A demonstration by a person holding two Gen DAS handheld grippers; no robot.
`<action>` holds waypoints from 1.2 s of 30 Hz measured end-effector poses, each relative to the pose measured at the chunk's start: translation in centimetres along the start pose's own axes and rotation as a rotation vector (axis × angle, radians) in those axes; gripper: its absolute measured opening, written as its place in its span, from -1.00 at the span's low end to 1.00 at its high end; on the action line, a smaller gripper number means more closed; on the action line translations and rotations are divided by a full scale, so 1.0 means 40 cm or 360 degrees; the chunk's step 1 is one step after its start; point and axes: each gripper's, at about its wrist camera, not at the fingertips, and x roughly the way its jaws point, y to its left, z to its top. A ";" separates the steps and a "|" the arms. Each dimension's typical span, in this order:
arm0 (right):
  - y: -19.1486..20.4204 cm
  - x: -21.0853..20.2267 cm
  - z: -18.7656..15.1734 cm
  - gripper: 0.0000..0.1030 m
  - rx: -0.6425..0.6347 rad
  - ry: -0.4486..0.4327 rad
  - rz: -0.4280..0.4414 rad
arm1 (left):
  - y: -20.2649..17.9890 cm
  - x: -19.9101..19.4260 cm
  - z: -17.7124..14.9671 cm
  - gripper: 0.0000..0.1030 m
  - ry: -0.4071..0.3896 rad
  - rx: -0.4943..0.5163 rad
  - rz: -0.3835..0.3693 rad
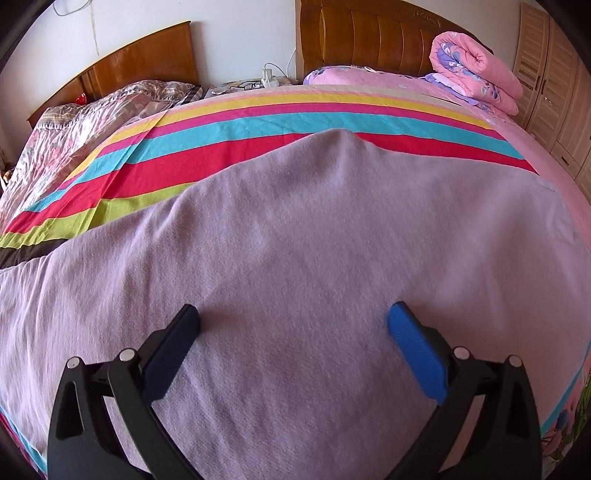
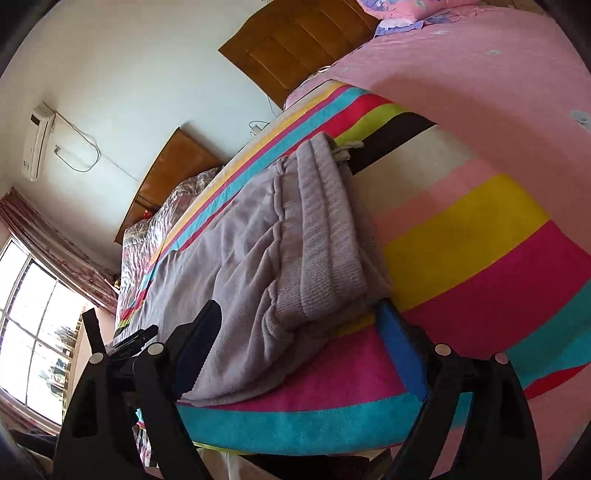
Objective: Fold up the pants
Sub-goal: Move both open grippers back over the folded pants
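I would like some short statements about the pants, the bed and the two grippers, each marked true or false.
1. The pants are lilac-grey. True.
2. The left gripper is shut on the fabric. False: its jaws stand wide open over the pants.
3. The pants lie on a striped blanket. True.
4. The right gripper is open, with the ribbed waistband between its fingers. True.
5. A rolled pink quilt lies on top of the pants. False: it sits apart, near the wooden headboard.
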 end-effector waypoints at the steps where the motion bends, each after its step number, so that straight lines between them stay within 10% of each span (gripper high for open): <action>1: -0.005 -0.003 0.004 0.65 0.0020 0.0003 0.0005 | -0.003 0.001 0.002 0.97 0.0000 0.0000 0.0001; 9: 0.021 0.017 -0.002 0.42 0.0040 0.0136 0.0217 | 0.001 0.001 0.005 0.97 -0.0002 0.0001 -0.0001; 15: -0.013 0.022 0.022 0.30 0.0211 -0.0042 0.0063 | 0.000 0.001 0.005 0.97 -0.0004 0.0001 -0.0001; 18: 0.020 0.021 0.019 -0.35 0.0106 -0.0106 0.0025 | 0.000 0.000 0.005 0.97 -0.0002 0.0002 -0.0001; 24: 0.069 -0.112 0.015 -0.58 0.0032 -0.0368 0.0067 | -0.017 -0.056 0.010 0.97 -0.0010 -0.0061 -0.0011; 30: -0.032 -0.035 -0.062 -0.58 0.0153 -0.0264 -0.0085 | -0.093 -0.073 -0.035 0.97 -0.0087 0.0182 0.0073; 34: -0.011 -0.042 -0.055 -0.56 0.0125 -0.0273 -0.0138 | -0.054 -0.043 -0.041 0.97 -0.0047 0.0061 -0.0049; 36: 0.008 -0.059 -0.045 -0.16 0.0071 -0.0302 -0.0249 | -0.044 -0.042 -0.038 0.97 -0.0048 0.0040 -0.0063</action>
